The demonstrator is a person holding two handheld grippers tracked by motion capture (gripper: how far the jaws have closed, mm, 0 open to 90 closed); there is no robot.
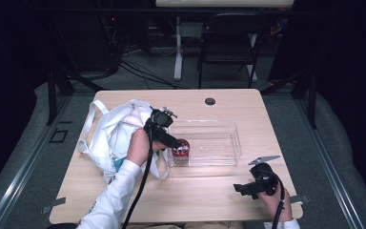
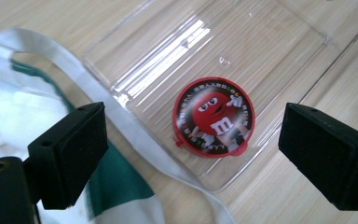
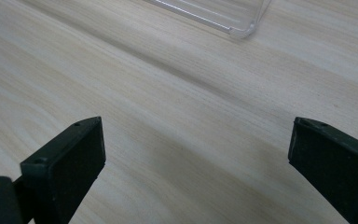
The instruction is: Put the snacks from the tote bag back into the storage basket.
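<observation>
A round red candy tin (image 1: 180,149) with a cartoon face on its lid (image 2: 213,116) lies flat in the near left corner of a clear plastic tray (image 1: 236,138). My left gripper (image 1: 174,142) hangs just above the tin, jaws open and wide apart on either side of it (image 2: 191,154), pads touching nothing. A white and green cloth bag (image 1: 114,133) lies against the tray's left end, one strap (image 2: 135,135) along the tray's edge. My right gripper (image 1: 238,188) rests low over bare table at the front right, open and empty (image 3: 196,163). A tray corner (image 3: 233,21) shows beyond it.
The wooden table (image 1: 209,195) has a black round cable port (image 1: 210,101) near its far edge. A dark folding chair (image 1: 228,43) and a white desk leg (image 1: 177,47) stand on the floor behind the table. The rest of the tray floor (image 2: 242,51) is bare.
</observation>
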